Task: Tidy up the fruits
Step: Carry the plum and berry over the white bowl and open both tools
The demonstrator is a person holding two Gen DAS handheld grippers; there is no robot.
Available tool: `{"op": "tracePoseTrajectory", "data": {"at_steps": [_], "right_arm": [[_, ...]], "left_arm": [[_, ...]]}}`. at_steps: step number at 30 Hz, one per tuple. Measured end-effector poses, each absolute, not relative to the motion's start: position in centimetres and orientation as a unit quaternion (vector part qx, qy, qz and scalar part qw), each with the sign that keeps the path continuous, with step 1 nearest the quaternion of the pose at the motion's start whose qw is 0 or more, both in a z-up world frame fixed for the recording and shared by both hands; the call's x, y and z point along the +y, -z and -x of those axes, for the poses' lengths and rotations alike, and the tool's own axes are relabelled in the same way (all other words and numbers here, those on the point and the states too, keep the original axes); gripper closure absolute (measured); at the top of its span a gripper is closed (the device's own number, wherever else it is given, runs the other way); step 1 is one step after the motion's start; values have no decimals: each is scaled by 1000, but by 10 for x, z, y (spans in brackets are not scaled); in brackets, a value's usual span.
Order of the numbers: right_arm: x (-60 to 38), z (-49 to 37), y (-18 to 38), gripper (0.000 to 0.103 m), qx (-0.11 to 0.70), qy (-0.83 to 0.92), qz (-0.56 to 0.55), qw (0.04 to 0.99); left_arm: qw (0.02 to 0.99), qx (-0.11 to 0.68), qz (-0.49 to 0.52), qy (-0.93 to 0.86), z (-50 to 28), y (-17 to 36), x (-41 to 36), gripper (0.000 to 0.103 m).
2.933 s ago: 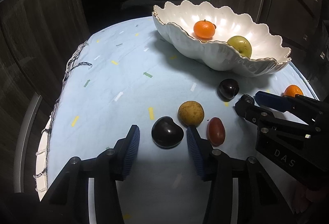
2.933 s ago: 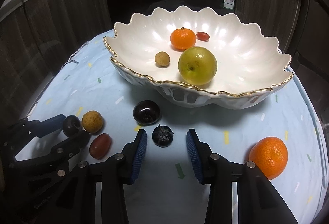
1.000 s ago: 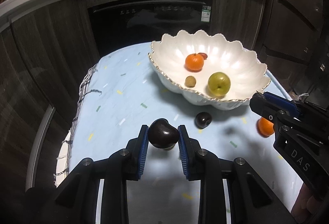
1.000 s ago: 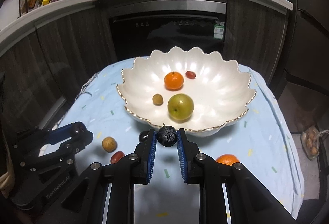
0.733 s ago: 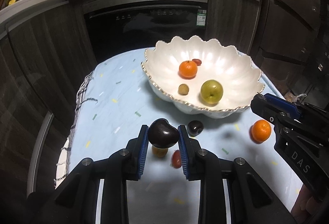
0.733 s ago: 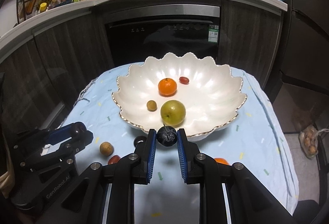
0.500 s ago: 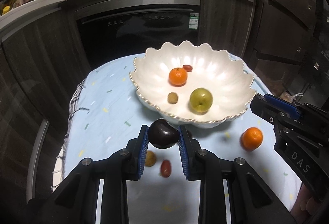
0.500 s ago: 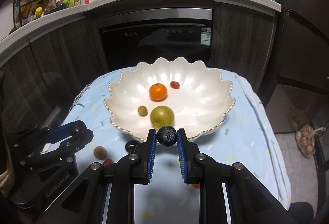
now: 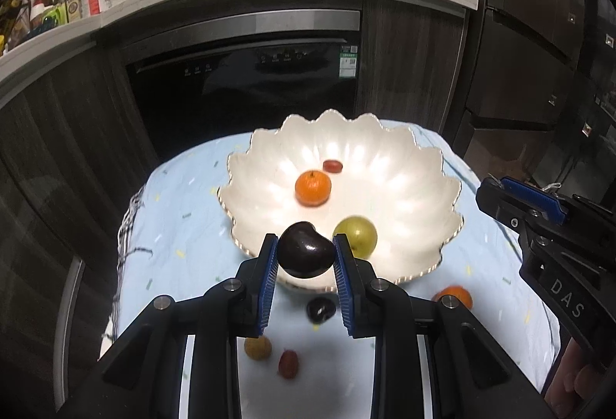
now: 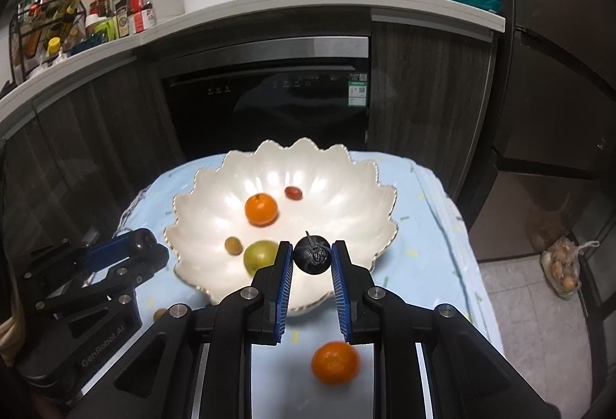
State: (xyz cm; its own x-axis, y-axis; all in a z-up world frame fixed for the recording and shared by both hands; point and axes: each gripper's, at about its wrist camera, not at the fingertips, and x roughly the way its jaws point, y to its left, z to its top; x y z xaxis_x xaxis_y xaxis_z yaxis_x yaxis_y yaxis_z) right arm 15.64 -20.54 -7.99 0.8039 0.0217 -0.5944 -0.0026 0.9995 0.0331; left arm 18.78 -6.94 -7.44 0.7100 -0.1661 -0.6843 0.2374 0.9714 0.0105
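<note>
Right claw grips a small dark fruit above the white bowl.

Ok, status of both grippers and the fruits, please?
Left gripper shut on dark plum. Right gripper shut on small dark fruit. Bowl ahead, nothing in the way.

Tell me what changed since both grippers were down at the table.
The left gripper closed on the dark plum and the right gripper on the small black fruit; both lifted them toward the white bowl. The fruit in the bowl and the rest on the cloth stayed put.
</note>
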Motion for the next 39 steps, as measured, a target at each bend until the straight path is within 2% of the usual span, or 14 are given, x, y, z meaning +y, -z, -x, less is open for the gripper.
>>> {"op": "tracePoseTrajectory", "data": {"at_steps": [18,39], "right_arm": [[-226,-203,68,81,314,23,-20,949],[-236,-267,103,81,347,39,-12,937]], "left_arm": [[923,363,-45,119,-239,65,-82,74],[913,389,-55,111,-302,98,-81,74]]}}
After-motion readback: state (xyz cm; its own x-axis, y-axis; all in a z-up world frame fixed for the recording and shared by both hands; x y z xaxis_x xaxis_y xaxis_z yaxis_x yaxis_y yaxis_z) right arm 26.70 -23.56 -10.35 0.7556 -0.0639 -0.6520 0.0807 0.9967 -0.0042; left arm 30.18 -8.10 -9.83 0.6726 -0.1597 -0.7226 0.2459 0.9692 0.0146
